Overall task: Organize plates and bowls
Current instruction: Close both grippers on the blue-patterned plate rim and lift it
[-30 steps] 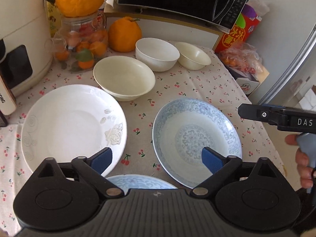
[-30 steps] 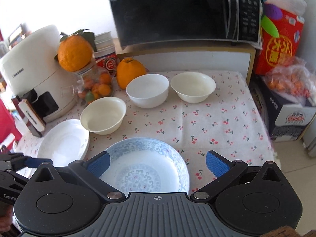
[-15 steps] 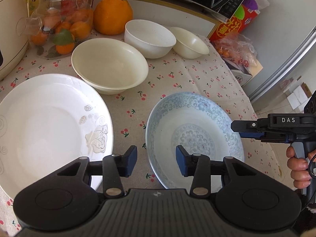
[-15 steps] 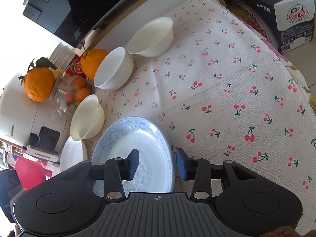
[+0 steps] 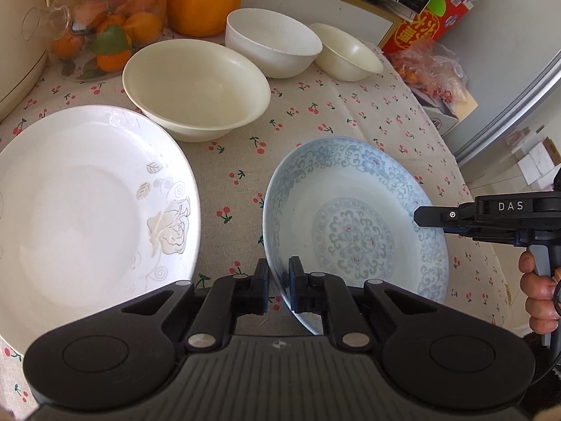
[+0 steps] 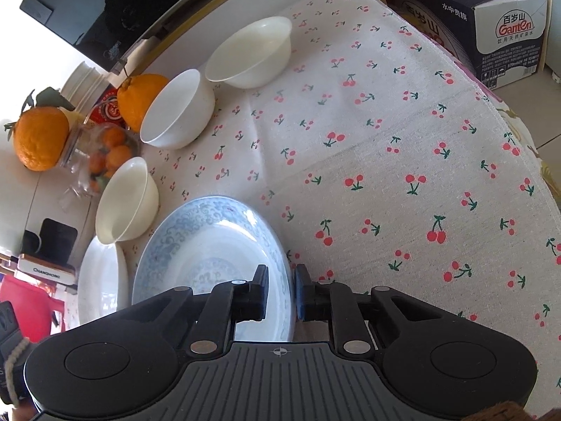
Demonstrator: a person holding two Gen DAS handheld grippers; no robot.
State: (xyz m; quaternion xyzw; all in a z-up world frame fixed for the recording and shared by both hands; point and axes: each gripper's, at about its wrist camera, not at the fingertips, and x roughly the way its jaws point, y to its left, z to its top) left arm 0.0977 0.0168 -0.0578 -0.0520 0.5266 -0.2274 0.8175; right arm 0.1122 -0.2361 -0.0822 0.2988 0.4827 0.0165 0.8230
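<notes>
Clamped and just closed: pinching the near-left rim of the blue-patterned plate [image 5: 354,210] with the left gripper [image 5: 278,280], one pad inside the dish, one outside, rim squeezed between. Same on the other side, seen from the right wrist view: just closed with the right gripper [image 6: 280,289] on the right-hand rim, again one pad in and one out. So, jaws shut on the same plate from roughly opposite edges, and nothing else held.

Moving outward: sitting low on the cherry-print surface [image 5: 315,112], or barely off it; cannot tell which from here. No long axis to speak of on a round dish, so take the line between the two grips, running across its middle, as the one to keep level.

Further out, to the left: the white plate [image 5: 87,210], just beside, with a strip of cloth between the two rims. Beyond both, a large cream bowl [image 5: 196,80], then a white bowl [image 5: 273,42] and a small cream bowl [image 5: 347,56], close together in a row towards the back.

Probably a lift next, then a carry leftward over the white plate to stack. Nearer to that side with the left hand, so likely leading with it. Worth watching the cream bowl's rim on the way across.
</notes>
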